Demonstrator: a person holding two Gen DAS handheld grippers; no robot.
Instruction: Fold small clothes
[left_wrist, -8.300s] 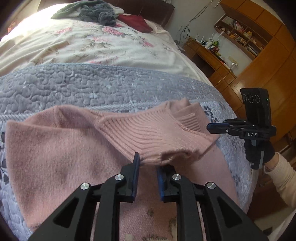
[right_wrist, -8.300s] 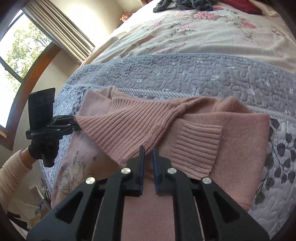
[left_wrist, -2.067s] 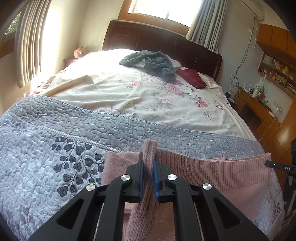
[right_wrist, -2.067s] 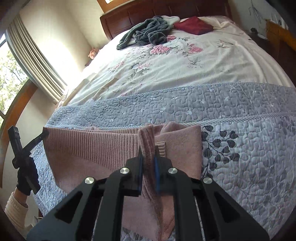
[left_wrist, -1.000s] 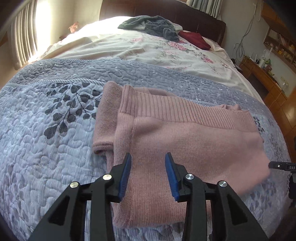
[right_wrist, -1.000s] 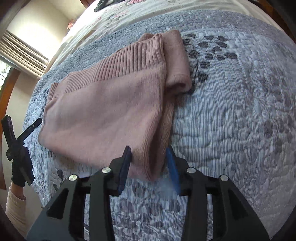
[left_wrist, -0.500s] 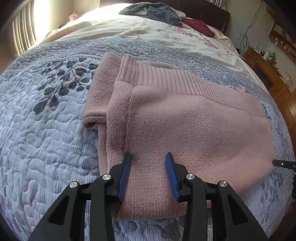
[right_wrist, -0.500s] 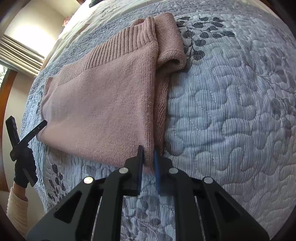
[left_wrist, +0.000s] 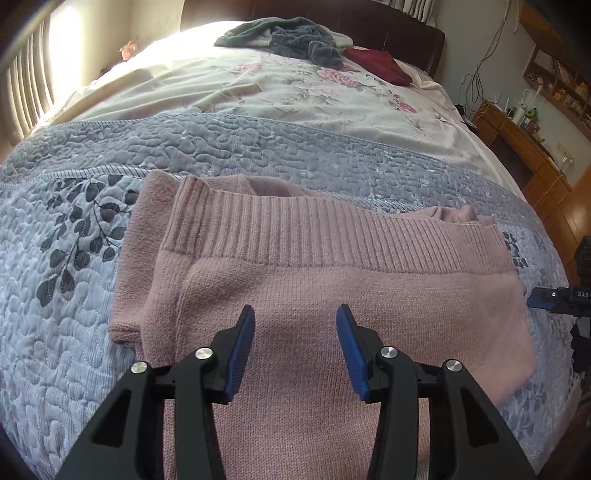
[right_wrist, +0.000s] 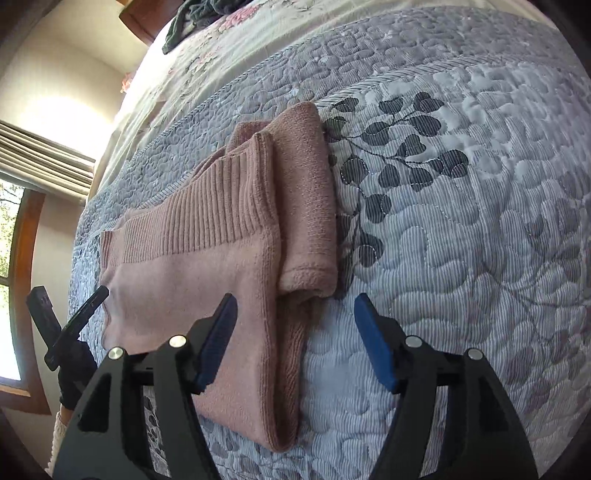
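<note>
A pink knit sweater (left_wrist: 314, 288) lies folded flat on the grey quilted bedspread (left_wrist: 66, 288), its ribbed hem along the far edge and a folded sleeve sticking out at the left. My left gripper (left_wrist: 294, 332) is open just above the sweater's near half, nothing between its blue pads. In the right wrist view the same sweater (right_wrist: 221, 280) lies left of centre. My right gripper (right_wrist: 294, 325) hangs open over its right edge, one finger above the knit and the other above the quilt. The left gripper (right_wrist: 86, 310) shows at the sweater's far end.
Beyond the quilt lies a floral sheet (left_wrist: 277, 92) with a heap of grey-green clothes (left_wrist: 291, 37) and a dark red item (left_wrist: 380, 64) by the headboard. A wooden desk and shelves (left_wrist: 532, 147) stand at the right. A curtained window (right_wrist: 22, 229) is on the other side.
The right gripper, shut on the sweater's edge half a second ago, has let go and stands wide open. The left gripper has opened wider. The sweater lies still on the quilt.
</note>
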